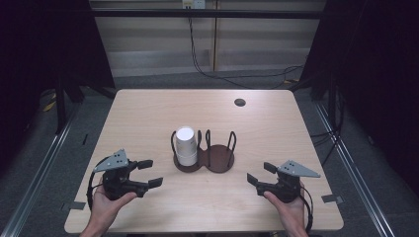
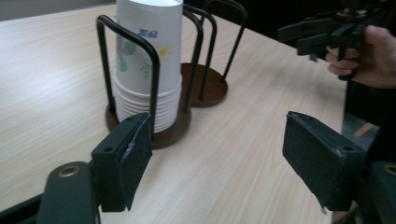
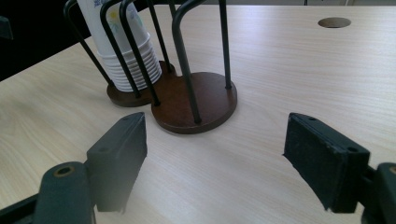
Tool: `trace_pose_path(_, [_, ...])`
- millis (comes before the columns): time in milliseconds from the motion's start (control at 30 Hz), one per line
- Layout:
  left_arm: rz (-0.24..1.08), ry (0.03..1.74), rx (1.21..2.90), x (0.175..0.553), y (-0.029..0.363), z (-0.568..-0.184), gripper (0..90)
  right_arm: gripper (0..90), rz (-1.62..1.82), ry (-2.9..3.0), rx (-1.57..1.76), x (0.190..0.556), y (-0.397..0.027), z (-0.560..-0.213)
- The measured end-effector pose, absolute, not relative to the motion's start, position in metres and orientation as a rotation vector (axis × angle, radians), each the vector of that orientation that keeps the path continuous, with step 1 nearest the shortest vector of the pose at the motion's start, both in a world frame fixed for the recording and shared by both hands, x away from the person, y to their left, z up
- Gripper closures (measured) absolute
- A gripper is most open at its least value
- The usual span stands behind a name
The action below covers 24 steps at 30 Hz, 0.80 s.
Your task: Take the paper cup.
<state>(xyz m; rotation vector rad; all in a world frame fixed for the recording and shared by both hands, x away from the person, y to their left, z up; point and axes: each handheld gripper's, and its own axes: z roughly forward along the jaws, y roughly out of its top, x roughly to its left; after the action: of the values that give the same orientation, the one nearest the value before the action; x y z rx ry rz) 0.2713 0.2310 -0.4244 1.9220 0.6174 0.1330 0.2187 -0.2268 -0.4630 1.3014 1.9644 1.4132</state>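
Pale wood table carries one two-ring cup holder, ahead of and between the left gripper and right gripper, both spread and empty. One cup stack fills its left ring (blue print unreadable, top cut off up close).

Overhead light on table, surroundings dark; high view soft, near tongs slightly blurred.

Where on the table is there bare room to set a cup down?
The light wooden table is bare left of the dark round-based wire cup holder, behind it toward the round cable hole, and right of it. The holder's right bay is empty; its left holds the white paper cup stack.
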Motion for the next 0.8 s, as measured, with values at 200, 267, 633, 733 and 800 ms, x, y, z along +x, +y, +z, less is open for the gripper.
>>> trace_pose_path(200, [0.111,0.606,1.962,0.280,0.226,-0.417,24.6,20.4,1.412,1.982,1.300,0.220,-0.225,-0.464])
trace_pose_path(267, [0.106,0.604,1.955,0.284,0.227,-0.412,24.6,20.0,1.418,1.983,1.306,0.220,-0.226,-0.464])
trace_pose_path(633, [0.132,0.567,2.000,0.297,0.219,-0.379,24.6,21.4,1.450,2.030,1.312,0.221,-0.226,-0.466])
trace_pose_path(733, [0.153,0.543,2.016,0.300,0.212,-0.371,25.3,21.3,1.447,2.039,1.310,0.222,-0.226,-0.466])
trace_pose_path(800, [0.164,0.533,2.027,0.302,0.210,-0.368,25.9,21.0,1.445,2.043,1.315,0.222,-0.225,-0.466])
